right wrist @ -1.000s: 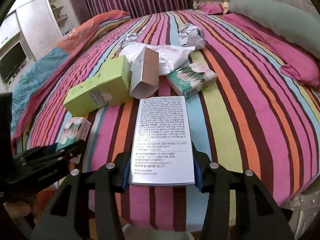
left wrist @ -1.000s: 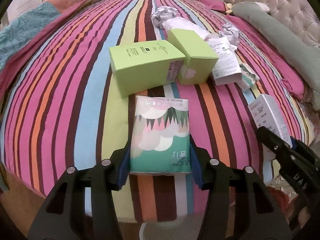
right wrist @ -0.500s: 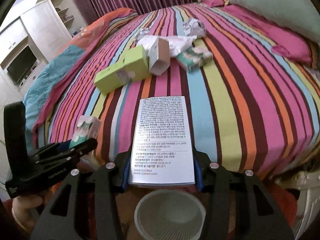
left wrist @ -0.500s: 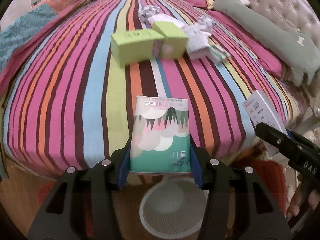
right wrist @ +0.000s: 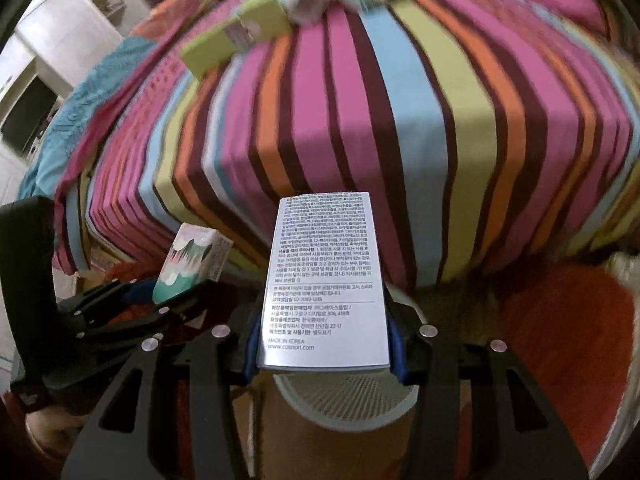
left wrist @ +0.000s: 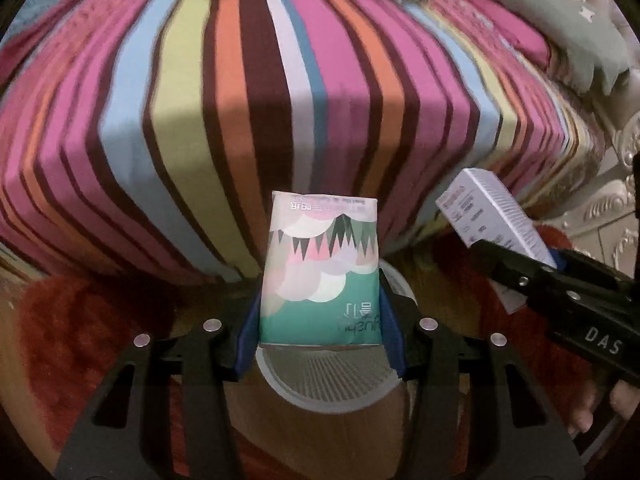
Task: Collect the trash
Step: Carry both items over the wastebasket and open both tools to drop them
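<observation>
Left claw (left wrist: 320, 316) grips tissue pack (left wrist: 320, 264), steeply down-tilted above bin (left wrist: 324, 376).

Bed with multicoloured striped cover (left wrist: 280, 80) fills the view from 9 to 3 o'clock, stripes pink, brown, orange, lime, light blue. Sage-green long pillow (left wrist: 580, 32) at 2 o'clock, cream carved bed frame (left wrist: 612, 200) at 3. Red shaggy rug (right wrist: 560, 340) on brown wooden floor (right wrist: 336, 440) at 6. White cabinet with dark screen (right wrist: 28, 112) at 9, teal patterned blanket (right wrist: 68, 120) beside it. Dim light near floor.
</observation>
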Motion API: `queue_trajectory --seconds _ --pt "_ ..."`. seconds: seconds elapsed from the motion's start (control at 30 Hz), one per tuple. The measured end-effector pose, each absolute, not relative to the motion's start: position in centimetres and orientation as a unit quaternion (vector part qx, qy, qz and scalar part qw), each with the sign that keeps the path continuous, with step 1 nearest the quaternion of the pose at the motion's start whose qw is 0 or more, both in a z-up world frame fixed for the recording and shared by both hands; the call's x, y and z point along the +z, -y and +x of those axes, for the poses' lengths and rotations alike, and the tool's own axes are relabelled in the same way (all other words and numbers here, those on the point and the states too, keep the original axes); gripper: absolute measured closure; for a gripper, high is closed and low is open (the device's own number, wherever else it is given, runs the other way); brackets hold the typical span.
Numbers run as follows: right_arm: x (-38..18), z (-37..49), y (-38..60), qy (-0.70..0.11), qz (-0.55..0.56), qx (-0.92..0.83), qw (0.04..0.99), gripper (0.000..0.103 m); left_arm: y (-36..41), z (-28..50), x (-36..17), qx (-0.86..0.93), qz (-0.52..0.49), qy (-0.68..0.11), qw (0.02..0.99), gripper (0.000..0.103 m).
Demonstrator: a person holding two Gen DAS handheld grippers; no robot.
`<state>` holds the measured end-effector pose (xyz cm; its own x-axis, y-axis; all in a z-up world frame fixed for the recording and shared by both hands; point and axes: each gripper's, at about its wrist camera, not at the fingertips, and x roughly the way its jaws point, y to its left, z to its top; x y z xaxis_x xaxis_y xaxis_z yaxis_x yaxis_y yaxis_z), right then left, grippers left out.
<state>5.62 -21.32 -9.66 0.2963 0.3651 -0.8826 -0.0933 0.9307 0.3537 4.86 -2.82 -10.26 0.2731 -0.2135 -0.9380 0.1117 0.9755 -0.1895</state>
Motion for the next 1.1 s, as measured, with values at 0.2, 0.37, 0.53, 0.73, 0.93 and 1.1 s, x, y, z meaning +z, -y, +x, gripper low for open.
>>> queue_trajectory --seconds 0.2,0.37,0.53,0.73,0.93,1.1 --pt "-14.2 5.7 23.2 -0.645 0.182 0.114 0.733 0.057 3.3 4.6 -14.3 -0.098 -0.045 -0.649 0.753 0.053" --pt "-17.1 6.1 23.3 -0.688 0.204 0.106 0.689 0.057 3.7 4.9 -17.7 -0.092 -0.05 -0.695 0.711 0.053" --pt "-19.0 6.7 22.4 -0.716 0.191 0.105 0.663 0.057 4.1 5.3 -20.6 -0.089 -0.063 -0.734 0.67 0.053" --pt "-23.2 6.7 22.5 -0.755 0.218 0.092 0.611 0.057 4.2 5.6 -24.1 -0.072 -0.066 -0.775 0.624 0.053" --pt "-24.8 6.7 23.0 -0.771 0.237 0.073 0.587 0.056 4.5 5.6 -26.3 -0.074 -0.078 -0.796 0.596 0.051" --pt "-26.1 6.7 23.3 -0.783 0.248 0.052 0.568 0.02 4.5 5.4 -27.8 -0.057 -0.077 -0.815 0.572 0.024"
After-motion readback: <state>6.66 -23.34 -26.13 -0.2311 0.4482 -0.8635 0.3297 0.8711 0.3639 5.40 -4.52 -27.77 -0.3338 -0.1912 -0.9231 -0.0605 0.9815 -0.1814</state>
